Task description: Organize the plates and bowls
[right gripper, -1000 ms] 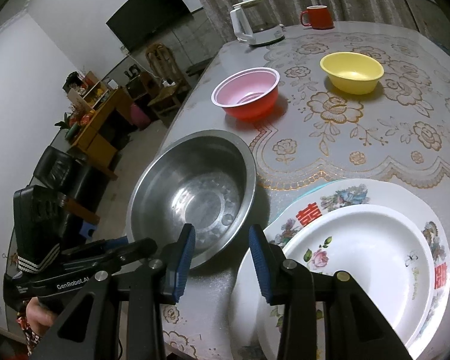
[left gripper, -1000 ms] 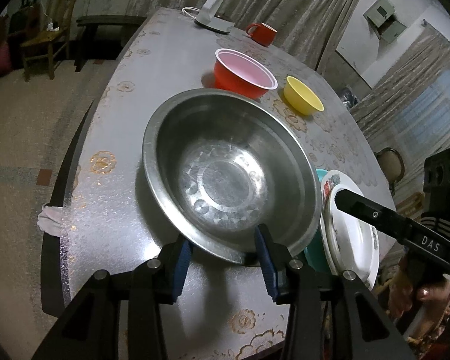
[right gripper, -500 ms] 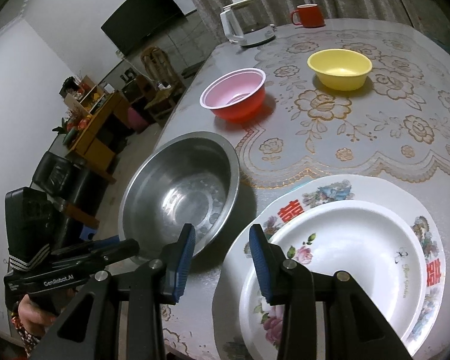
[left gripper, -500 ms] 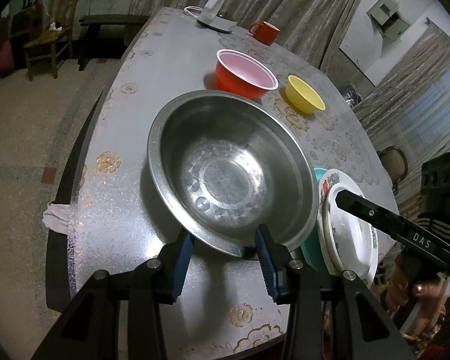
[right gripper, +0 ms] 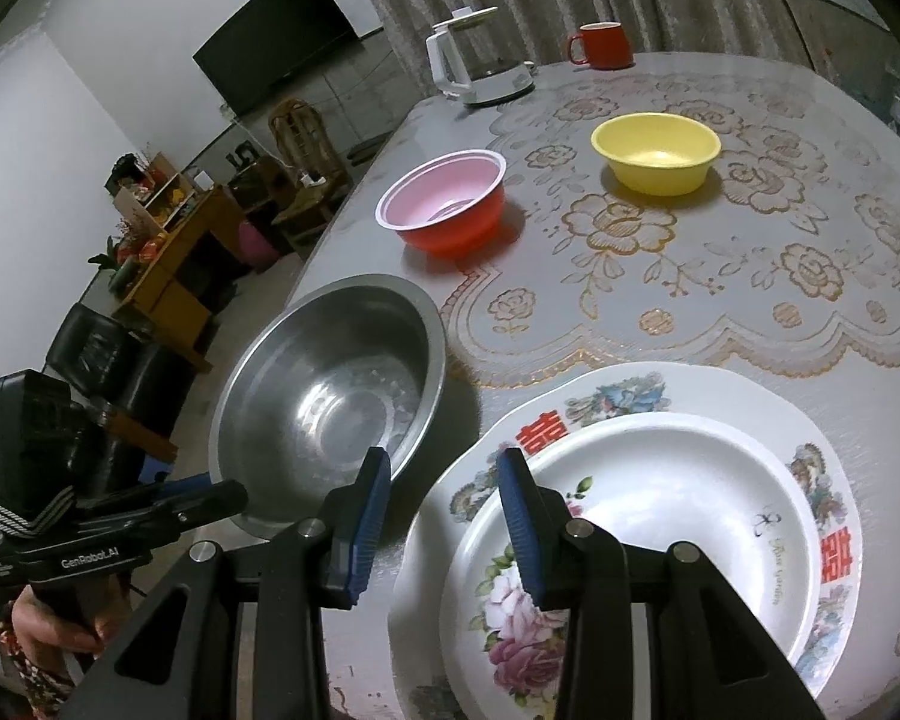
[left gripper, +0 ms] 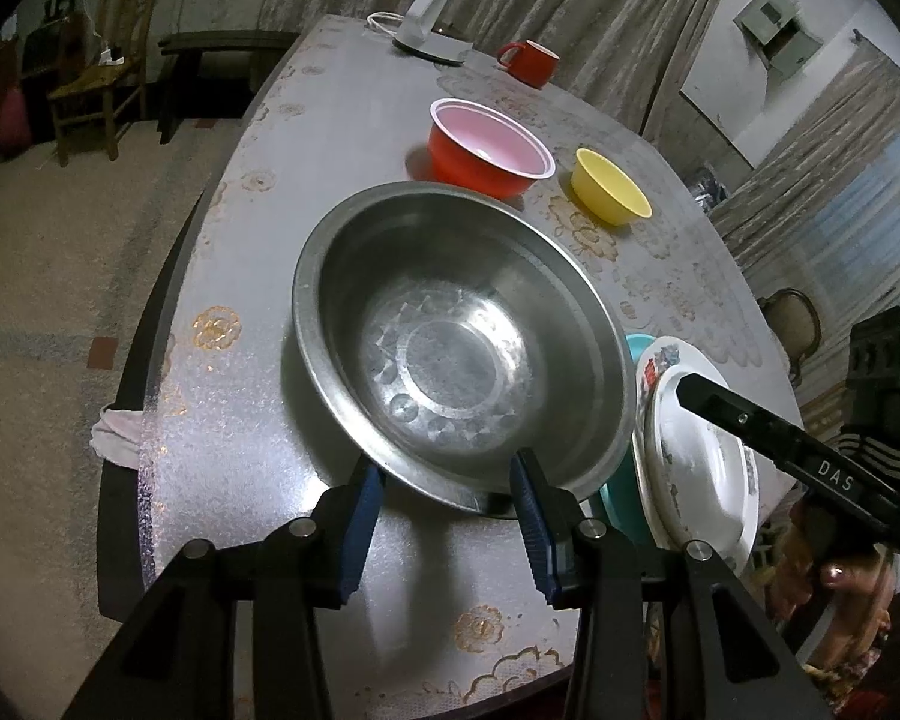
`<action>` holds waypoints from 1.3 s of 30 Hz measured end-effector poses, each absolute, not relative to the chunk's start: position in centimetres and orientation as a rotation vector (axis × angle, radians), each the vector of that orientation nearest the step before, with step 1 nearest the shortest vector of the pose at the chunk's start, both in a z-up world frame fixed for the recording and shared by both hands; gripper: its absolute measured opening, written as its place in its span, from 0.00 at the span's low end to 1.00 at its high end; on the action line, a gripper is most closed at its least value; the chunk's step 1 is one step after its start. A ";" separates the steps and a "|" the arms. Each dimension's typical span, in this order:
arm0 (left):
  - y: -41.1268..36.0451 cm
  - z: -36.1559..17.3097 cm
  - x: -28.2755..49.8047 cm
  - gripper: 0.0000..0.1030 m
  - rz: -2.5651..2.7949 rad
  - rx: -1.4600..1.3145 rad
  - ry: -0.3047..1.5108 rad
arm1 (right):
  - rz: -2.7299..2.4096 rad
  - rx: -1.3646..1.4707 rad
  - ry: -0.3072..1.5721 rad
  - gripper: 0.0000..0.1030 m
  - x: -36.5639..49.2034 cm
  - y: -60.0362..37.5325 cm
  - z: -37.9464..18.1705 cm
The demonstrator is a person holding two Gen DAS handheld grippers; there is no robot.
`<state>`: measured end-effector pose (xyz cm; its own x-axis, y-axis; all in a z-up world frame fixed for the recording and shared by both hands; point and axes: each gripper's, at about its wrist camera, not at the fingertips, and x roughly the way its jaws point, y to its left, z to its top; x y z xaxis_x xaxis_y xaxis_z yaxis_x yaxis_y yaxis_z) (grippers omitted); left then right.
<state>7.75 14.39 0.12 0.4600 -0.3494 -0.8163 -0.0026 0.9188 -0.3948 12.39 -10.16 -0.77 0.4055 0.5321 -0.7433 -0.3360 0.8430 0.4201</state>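
left wrist view: shiny dented steel bowl (left gripper: 450, 348), left tool (left gripper: 447, 480) spread, gripping nothing.

wrist views downward, sharing steel bowl (left gripper: 459, 354)

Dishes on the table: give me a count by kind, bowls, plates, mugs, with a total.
Bowls: 3 – round steel bowl, red plastic bowl with pink inside, small yellow bowl
Plates: 3, stacked – teal plate at the bottom, white plate with red characters, white flower-print plate on top
Mugs: 1 – red mug
Total: 7
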 end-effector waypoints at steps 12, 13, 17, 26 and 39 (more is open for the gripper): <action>14.0 1.2 8.0 0.42 -0.221 -0.368 1.067 | 0.543 0.213 1.011 0.37 13.1 -10.8 -0.5; 14.0 1.3 8.0 0.42 -0.221 -0.369 1.067 | 0.544 0.212 1.012 0.37 13.2 -10.8 -0.5; 13.6 1.8 8.5 0.45 -0.227 -0.364 1.064 | 0.545 0.203 1.014 0.37 13.3 -10.8 -0.4; 11.6 3.2 9.9 0.47 -0.263 -0.352 1.059 | 0.511 0.178 1.005 0.37 14.3 -12.2 0.0; 11.9 1.2 9.4 0.44 -0.173 -0.309 1.085 | 0.502 0.202 0.998 0.37 15.1 -14.0 0.1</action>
<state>9.45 11.90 1.18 0.4591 -0.2880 -0.8404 -0.0128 0.9437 -0.3304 15.07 -13.96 0.10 0.4400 0.4918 -0.7514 -0.3105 0.8684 0.3865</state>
